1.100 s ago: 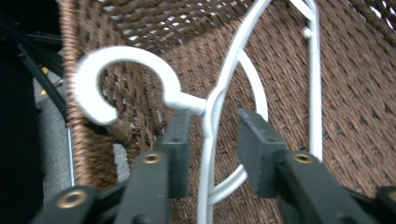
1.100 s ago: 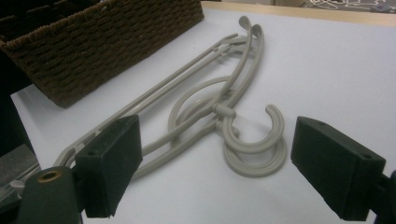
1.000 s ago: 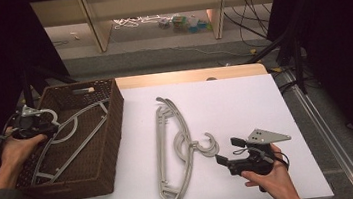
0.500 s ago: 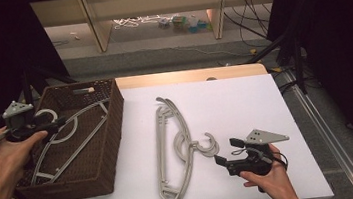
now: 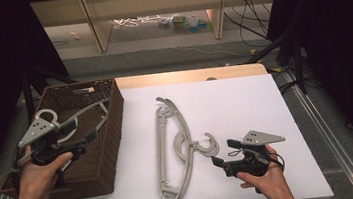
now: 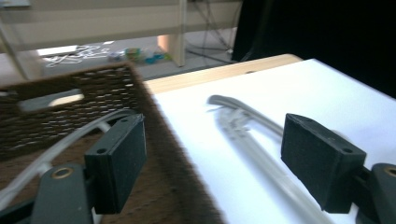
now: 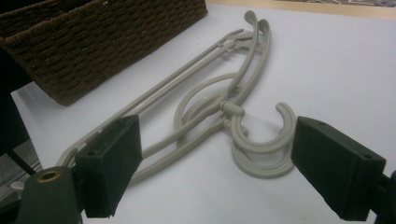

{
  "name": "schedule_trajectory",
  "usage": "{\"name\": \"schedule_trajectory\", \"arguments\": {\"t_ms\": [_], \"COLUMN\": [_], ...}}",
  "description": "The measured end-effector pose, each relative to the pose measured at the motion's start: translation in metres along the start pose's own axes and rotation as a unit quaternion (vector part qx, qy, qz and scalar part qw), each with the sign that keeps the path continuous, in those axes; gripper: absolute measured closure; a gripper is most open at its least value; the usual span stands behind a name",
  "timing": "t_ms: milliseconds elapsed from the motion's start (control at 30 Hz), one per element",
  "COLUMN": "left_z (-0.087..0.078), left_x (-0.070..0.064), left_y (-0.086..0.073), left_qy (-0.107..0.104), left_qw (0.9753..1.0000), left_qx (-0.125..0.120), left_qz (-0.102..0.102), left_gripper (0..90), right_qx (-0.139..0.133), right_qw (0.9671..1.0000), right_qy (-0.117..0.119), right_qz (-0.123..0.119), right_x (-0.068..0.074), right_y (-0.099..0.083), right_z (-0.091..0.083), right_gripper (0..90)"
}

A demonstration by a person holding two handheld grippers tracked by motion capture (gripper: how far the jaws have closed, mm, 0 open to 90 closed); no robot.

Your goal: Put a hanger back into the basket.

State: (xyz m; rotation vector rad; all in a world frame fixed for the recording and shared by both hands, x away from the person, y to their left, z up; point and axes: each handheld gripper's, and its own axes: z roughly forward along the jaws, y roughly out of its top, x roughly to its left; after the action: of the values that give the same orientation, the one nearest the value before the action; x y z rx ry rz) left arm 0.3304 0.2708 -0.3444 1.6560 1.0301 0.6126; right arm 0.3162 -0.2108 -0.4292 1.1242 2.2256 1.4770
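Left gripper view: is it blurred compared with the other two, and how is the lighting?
Left gripper view: soft and smeared, the basket rim and the hangers streaky. Right gripper view: sharp on the hangers, with evenly lit white table. High view: clear on the table, surroundings very dark, bright floor beyond.

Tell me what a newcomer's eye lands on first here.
The grey hangers stacked on the white table, hooks toward the right gripper, which is open close by. Next, the dark wicker basket at the table's left edge, with another hanger inside and the open left gripper above it.
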Motion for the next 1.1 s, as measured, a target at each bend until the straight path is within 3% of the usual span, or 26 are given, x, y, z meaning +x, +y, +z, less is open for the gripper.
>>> {"name": "schedule_trajectory", "arguments": {"t_ms": [133, 300, 433, 533, 567, 833, 933, 1000, 1100], "left_z": [0.001, 0.006, 0.011, 0.013, 0.014, 0.022, 0.025, 0.029, 0.031], "left_x": [-0.026, -0.047, -0.054, -0.055, -0.056, -0.064, -0.068, -0.07, -0.073], "left_y": [-0.012, -0.02, -0.029, -0.036, -0.039, -0.056, -0.064, -0.069, -0.074], "left_qy": [-0.025, -0.045, -0.059, -0.055, -0.059, -0.073, -0.074, -0.089, -0.095], "left_qw": [0.9995, 0.9981, 0.9969, 0.9968, 0.9965, 0.9941, 0.9943, 0.9928, 0.9923], "left_qx": [-0.02, -0.03, -0.042, -0.056, -0.057, -0.069, -0.065, -0.055, -0.047], "left_qz": [0.002, 0.028, 0.028, 0.012, 0.017, 0.039, 0.041, 0.059, 0.065], "left_gripper": [22.7, 22.0, 21.1, 20.9, 20.7, 16.2, 16.4, 16.7, 17.2], "right_qx": [0.017, 0.009, 0.009, 0.01, 0.007, -0.022, -0.029, -0.031, -0.027], "right_qw": [0.9998, 1.0, 0.9999, 0.9999, 0.9999, 0.9996, 0.9994, 0.9993, 0.9995], "right_qy": [0.005, 0.003, 0.008, -0.001, 0.006, -0.005, -0.008, -0.011, -0.009], "right_qz": [0.006, -0.001, 0.008, 0.007, 0.01, 0.018, 0.018, 0.014, 0.015], "right_x": [0.003, 0.003, 0.003, 0.002, 0.002, -0.001, -0.001, -0.002, 0.0], "right_y": [0.0, -0.001, -0.001, -0.001, -0.001, -0.003, -0.004, -0.005, -0.006], "right_z": [0.001, 0.003, 0.003, 0.002, 0.001, -0.003, -0.005, -0.006, -0.006], "right_gripper": [17.3, 17.3, 17.3, 17.3, 17.3, 16.4, 16.3, 16.2, 16.2]}}
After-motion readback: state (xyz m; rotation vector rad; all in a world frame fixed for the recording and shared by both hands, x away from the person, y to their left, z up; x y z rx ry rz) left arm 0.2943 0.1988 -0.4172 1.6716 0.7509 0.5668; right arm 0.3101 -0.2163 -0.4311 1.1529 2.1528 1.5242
